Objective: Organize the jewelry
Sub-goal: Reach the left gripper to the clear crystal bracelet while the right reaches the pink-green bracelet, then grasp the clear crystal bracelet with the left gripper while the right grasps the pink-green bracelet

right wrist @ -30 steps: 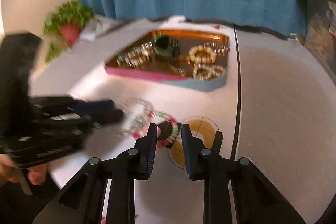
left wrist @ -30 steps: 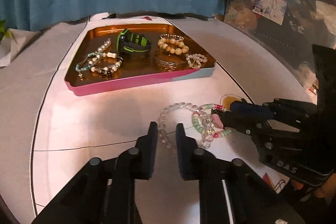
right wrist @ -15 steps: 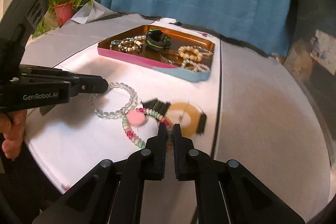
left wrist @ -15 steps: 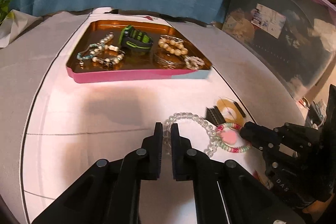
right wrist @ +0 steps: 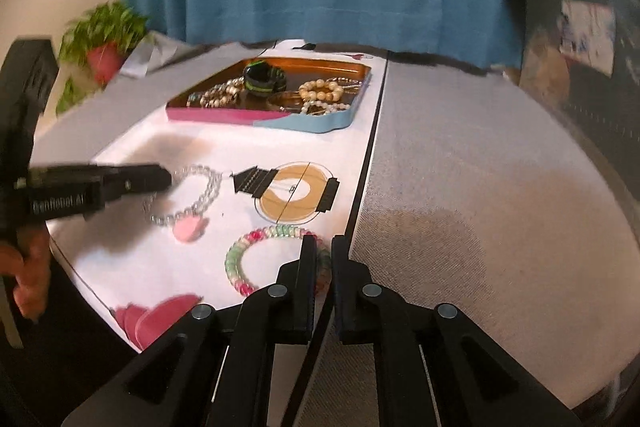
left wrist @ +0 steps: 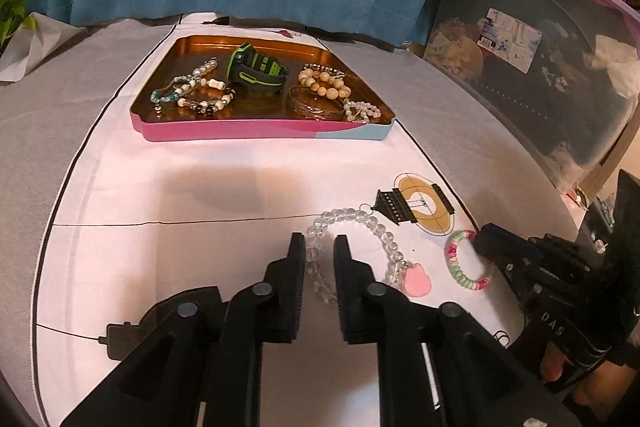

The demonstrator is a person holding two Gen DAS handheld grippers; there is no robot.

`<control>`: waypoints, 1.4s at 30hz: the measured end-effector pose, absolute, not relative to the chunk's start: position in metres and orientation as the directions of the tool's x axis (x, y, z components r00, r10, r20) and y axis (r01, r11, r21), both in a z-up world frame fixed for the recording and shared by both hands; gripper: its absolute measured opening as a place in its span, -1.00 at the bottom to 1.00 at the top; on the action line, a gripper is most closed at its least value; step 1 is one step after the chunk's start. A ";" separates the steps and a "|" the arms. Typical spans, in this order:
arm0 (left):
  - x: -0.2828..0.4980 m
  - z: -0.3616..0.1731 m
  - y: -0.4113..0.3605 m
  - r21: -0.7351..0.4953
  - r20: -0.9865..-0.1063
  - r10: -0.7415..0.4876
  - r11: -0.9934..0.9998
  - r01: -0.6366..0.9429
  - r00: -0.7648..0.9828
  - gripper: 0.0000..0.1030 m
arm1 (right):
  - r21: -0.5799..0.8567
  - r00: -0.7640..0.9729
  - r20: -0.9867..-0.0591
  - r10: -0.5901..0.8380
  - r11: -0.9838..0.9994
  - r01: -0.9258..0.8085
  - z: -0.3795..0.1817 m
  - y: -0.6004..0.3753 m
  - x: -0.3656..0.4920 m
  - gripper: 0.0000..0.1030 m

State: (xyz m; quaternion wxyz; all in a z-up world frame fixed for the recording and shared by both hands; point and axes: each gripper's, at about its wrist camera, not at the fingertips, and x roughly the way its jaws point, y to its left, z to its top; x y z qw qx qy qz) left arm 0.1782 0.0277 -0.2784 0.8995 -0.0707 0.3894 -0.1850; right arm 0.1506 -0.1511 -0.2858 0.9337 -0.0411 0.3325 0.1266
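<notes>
A clear bead bracelet (left wrist: pixel 372 221) with a pink charm (left wrist: pixel 416 281) lies on the white mat. My left gripper (left wrist: pixel 319 241) straddles its left side, its jaws opening and no longer pressing the beads. To the right, apart from it, lies a green-and-pink bead bracelet (right wrist: pixel 240 255). My right gripper (right wrist: pixel 324 241) has that bracelet's right side between its jaws, which are also opening. The pink-and-blue tray (left wrist: pixel 240 133) behind holds several bracelets and a green-black watch (left wrist: pixel 256 71). Each gripper shows in the other's view: left gripper (right wrist: pixel 164 177), right gripper (left wrist: pixel 482 241).
A printed orange ring figure (left wrist: pixel 424 211) marks the mat between the bracelets and the tray. Grey cloth (right wrist: pixel 460 187) covers the table right of the mat. A potted plant (right wrist: pixel 104 39) stands far left, a clear storage bin (left wrist: pixel 540 67) to the right, a blue curtain behind.
The two bracelets lay bunched together; now they lie apart, the green-and-pink one drawn to the right by my right gripper. Both grippers closed on their bracelets, then widened slightly.
</notes>
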 end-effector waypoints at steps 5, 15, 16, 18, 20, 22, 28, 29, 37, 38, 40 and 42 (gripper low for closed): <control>0.174 -0.278 0.013 -0.188 -0.675 -0.357 0.930 0.316 0.646 -0.43 | -0.065 0.760 -0.627 0.173 0.960 -0.272 -0.287 -0.140 0.146 -0.65; 0.179 -0.277 0.023 -0.282 -0.684 -0.403 0.915 0.290 0.608 -0.91 | 0.193 0.706 -0.637 0.310 0.950 -0.244 -0.286 -0.172 0.161 -0.87; 0.180 -0.277 0.027 -0.330 -0.672 -0.434 0.901 0.282 0.601 -0.91 | 0.241 0.699 -0.631 0.336 0.942 -0.235 -0.287 -0.177 0.164 -0.87; 0.181 -0.273 0.034 -0.414 -0.632 -0.483 0.871 0.262 0.607 -0.91 | 0.364 0.693 -0.595 0.407 0.905 -0.219 -0.287 -0.187 0.168 -0.87; 0.182 -0.273 0.038 -0.479 -0.605 -0.515 0.845 0.240 0.607 -0.91 | 0.450 0.706 -0.544 0.454 0.868 -0.211 -0.283 -0.193 0.170 -0.87; 0.184 -0.274 0.039 -0.503 -0.595 -0.525 0.834 0.228 0.609 -0.91 | 0.482 0.714 -0.523 0.466 0.852 -0.203 -0.281 -0.195 0.171 -0.87; 0.185 -0.269 0.046 -0.502 -0.608 -0.524 0.836 0.223 0.596 -0.91 | 0.405 0.718 -0.531 0.451 0.879 -0.253 -0.270 -0.183 0.169 -0.87; 0.184 -0.269 0.048 -0.501 -0.613 -0.519 0.838 0.216 0.596 -0.91 | 0.385 0.721 -0.532 0.445 0.885 -0.263 -0.267 -0.181 0.167 -0.87; 0.170 -0.255 0.060 -0.402 -0.665 -0.418 0.899 0.174 0.619 -0.91 | 0.398 0.698 -0.541 0.470 0.873 -0.281 -0.270 -0.163 0.167 -0.87; 0.169 -0.254 0.063 -0.400 -0.668 -0.412 0.901 0.168 0.620 -0.91 | 0.401 0.689 -0.544 0.479 0.870 -0.288 -0.272 -0.157 0.169 -0.87; 0.168 -0.252 0.067 -0.400 -0.670 -0.409 0.902 0.162 0.619 -0.91 | 0.394 0.679 -0.548 0.489 0.867 -0.305 -0.273 -0.148 0.171 -0.87; 0.166 -0.249 0.069 -0.381 -0.673 -0.402 0.908 0.174 0.621 -0.91 | 0.374 0.683 -0.546 0.485 0.871 -0.319 -0.271 -0.139 0.170 -0.87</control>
